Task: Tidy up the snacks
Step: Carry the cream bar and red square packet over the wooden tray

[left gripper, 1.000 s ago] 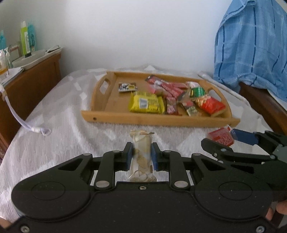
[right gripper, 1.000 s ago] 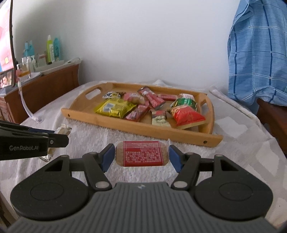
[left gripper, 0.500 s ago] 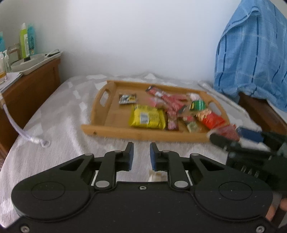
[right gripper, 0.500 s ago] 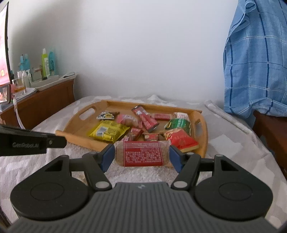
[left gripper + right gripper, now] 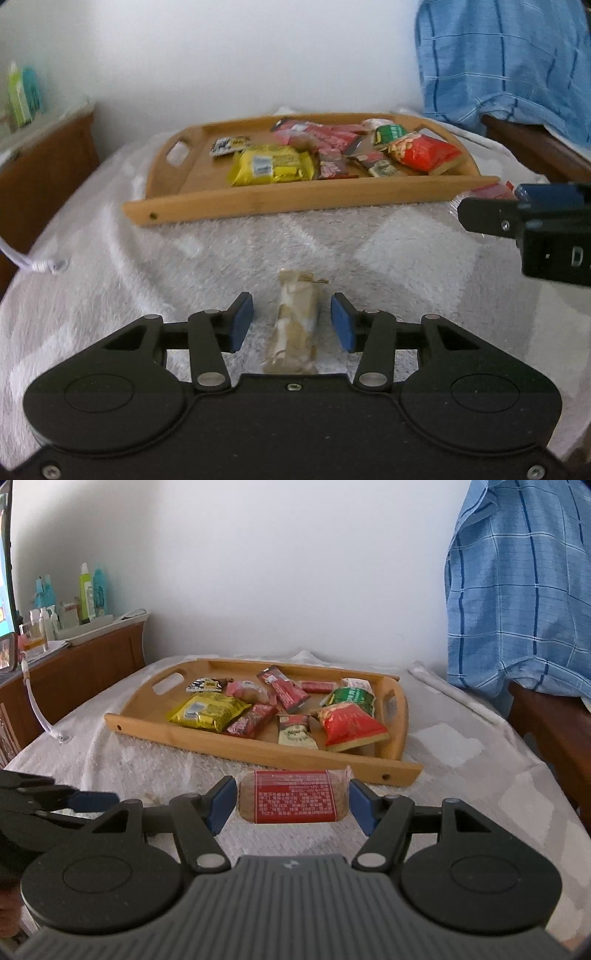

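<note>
My left gripper [image 5: 291,322] is open, its blue pads on either side of a beige snack bar [image 5: 295,325] that lies on the white bedspread, not touching it. My right gripper [image 5: 292,801] is shut on a red-labelled snack pack [image 5: 293,796], held just above the bedspread in front of the wooden tray [image 5: 258,751]. The tray [image 5: 295,195] holds several snack packets, among them a yellow bag [image 5: 273,170] and a red bag [image 5: 423,153]. The right gripper also shows at the right in the left wrist view [image 5: 491,216].
A wooden side cabinet [image 5: 74,664] with bottles stands at the left. A blue checked shirt [image 5: 517,590] hangs over a wooden chair at the right. A white cord [image 5: 33,264] lies on the bedspread at the left.
My left gripper let go of the beige bar, lifted briefly, and now stands open around it on the bedspread. My right gripper still holds the red pack, close before the tray.
</note>
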The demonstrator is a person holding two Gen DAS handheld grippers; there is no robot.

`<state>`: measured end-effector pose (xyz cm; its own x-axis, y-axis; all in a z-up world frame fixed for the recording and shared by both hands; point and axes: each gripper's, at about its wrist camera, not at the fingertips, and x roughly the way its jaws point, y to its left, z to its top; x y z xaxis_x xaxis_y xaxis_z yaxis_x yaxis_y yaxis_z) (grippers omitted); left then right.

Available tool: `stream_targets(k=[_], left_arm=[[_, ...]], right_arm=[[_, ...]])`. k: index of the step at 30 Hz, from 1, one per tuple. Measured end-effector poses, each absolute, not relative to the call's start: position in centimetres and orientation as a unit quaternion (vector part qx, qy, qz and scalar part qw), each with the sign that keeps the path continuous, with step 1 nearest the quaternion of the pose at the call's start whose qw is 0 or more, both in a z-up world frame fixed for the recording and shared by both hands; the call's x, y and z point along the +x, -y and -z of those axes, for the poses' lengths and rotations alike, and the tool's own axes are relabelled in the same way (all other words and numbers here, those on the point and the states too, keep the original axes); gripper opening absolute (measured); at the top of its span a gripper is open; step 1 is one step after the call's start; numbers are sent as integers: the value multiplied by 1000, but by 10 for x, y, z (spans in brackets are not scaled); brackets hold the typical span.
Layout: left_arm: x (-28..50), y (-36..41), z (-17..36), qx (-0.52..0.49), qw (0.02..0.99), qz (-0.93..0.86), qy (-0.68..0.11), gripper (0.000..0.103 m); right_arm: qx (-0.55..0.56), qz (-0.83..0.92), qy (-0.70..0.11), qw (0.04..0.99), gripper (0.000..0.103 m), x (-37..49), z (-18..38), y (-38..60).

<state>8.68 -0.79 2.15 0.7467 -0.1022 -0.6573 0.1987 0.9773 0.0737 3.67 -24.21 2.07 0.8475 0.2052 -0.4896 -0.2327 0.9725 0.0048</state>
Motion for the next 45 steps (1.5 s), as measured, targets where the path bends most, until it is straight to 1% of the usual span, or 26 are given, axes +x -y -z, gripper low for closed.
stream_targets(k=[2, 4, 5, 6, 19, 25, 45], left_arm=[[84, 10, -19, 75, 935, 79, -338, 44], [83, 9, -21, 68, 934, 79, -341, 39], [84, 8, -22, 60, 934, 82, -343, 25], [84, 6, -24, 52, 932, 87, -347, 21], [89, -1, -56, 29, 930, 69, -360, 20], [98, -4, -75, 23, 934, 65, -351, 20], [148, -18, -111, 8, 938, 51, -342, 20]], right_arm=[[-24, -114, -252, 961, 71, 35, -19, 244], [-21, -113, -253, 961, 71, 35, -18, 246], [-20, -113, -254, 960, 71, 34, -17, 246], [-20, -112, -254, 960, 71, 34, -16, 246], [-13, -119, -250, 961, 71, 36, -20, 243], [-12, -121, -243, 962, 71, 41, -27, 241], [-10, -121, -217, 969, 71, 81, -59, 234]])
